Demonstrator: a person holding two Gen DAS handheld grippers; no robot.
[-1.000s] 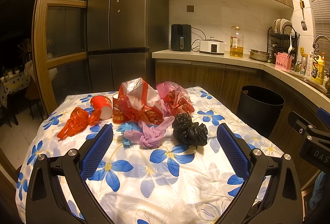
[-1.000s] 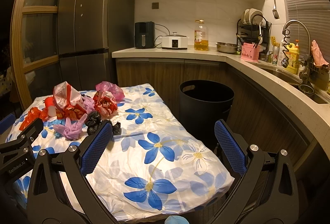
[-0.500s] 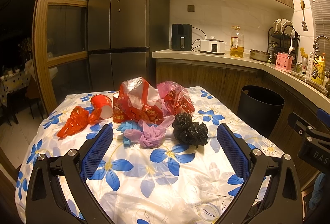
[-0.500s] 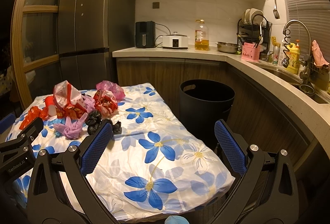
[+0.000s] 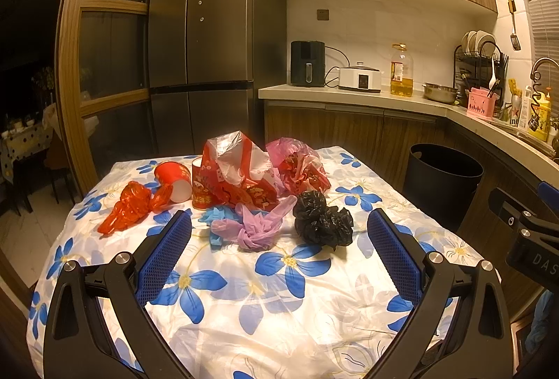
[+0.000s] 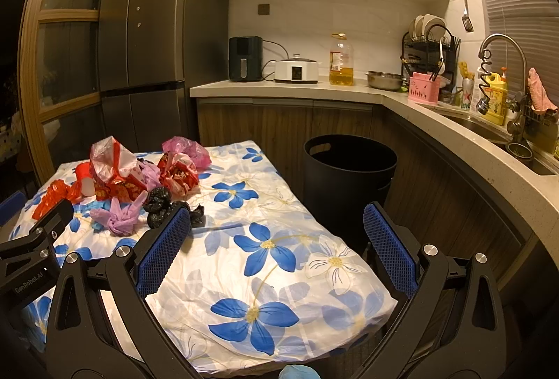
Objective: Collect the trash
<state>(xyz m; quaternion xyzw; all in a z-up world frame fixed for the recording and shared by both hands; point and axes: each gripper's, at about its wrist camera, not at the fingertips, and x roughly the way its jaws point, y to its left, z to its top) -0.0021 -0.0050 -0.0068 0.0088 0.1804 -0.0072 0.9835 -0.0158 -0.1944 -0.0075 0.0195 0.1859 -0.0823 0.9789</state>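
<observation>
Left gripper [image 5: 279, 239] spread, empty | right gripper [image 6: 276, 239] spread, empty | risk: black bag [image 5: 322, 221] is snagged, purple bag [image 5: 256, 227] dragged off.

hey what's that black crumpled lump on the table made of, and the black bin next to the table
Black lump: looks like thin plastic film, probably a bag, glossy with sharp crinkles. Black bin: likely rigid plastic, matte and smooth, with a cut-out handle; the material isn't certain.

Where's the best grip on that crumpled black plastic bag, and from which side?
Pinch the crumpled black plastic bag across its narrower upper lobe, coming from the near table edge with the open left gripper. It lies apart from the purple bag, so its sides look clear.
</observation>
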